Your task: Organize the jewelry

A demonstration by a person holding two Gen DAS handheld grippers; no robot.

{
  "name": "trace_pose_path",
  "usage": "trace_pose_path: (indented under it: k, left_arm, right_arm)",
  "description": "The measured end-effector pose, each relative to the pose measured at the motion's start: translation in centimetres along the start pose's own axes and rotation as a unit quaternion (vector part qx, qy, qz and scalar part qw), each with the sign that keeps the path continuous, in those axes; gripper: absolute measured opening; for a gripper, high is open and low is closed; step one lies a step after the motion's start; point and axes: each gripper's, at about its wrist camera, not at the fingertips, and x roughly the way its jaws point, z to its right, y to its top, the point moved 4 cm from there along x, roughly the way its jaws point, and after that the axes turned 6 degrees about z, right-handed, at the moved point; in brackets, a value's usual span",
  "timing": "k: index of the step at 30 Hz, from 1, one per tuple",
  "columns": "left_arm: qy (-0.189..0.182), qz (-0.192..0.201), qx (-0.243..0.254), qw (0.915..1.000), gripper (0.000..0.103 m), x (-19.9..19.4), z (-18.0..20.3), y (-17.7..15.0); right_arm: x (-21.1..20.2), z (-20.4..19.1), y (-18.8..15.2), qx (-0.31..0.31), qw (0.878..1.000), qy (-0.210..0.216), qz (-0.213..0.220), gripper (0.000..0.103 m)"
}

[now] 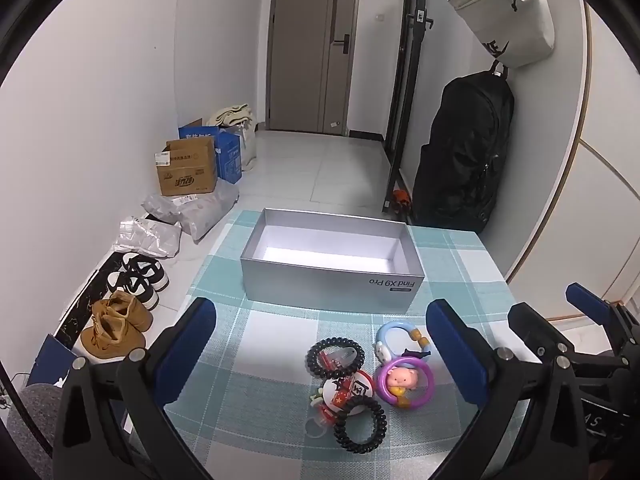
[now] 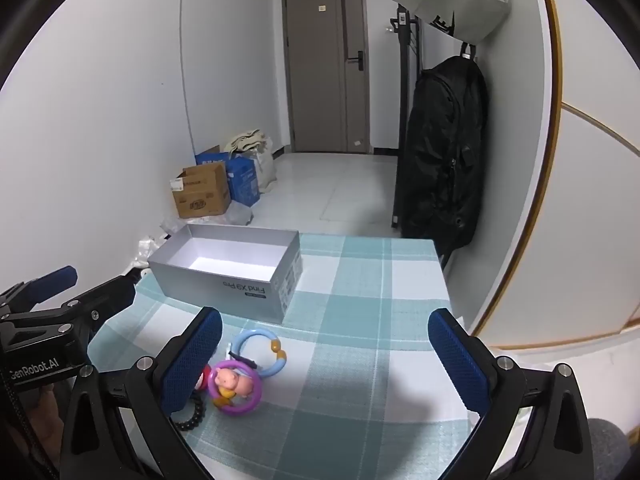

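A small pile of jewelry lies on the checked tablecloth (image 1: 280, 408): two black bead bracelets (image 1: 335, 354) (image 1: 362, 424), a purple ring with a pink pig (image 1: 404, 382), a light blue ring (image 1: 400, 338) and a red-and-white piece (image 1: 348, 392). An open silver box (image 1: 332, 280) stands empty behind them. My left gripper (image 1: 320, 354) is open above the pile, holding nothing. My right gripper (image 2: 324, 356) is open and empty, to the right of the pile; the purple ring (image 2: 236, 390) and blue ring (image 2: 260, 352) lie by its left finger (image 2: 192, 360). The box (image 2: 224, 284) sits far left.
The table's far edge (image 1: 440, 228) meets a black backpack (image 1: 464, 148) hanging on the wall. Shoes (image 1: 116, 324), parcels (image 1: 188, 212) and cardboard boxes (image 1: 188, 168) line the floor on the left. A door (image 1: 312, 44) is at the back.
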Motion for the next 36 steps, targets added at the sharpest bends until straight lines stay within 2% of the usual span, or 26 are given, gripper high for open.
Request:
trace_pose_path:
  k: [36]
  left_arm:
    - [-0.010, -0.014, -0.002, 0.9998, 0.102, 0.15, 0.16, -0.17]
  right_arm:
    - [0.23, -0.02, -0.22, 0.002, 1.000, 0.001, 0.001, 0.103]
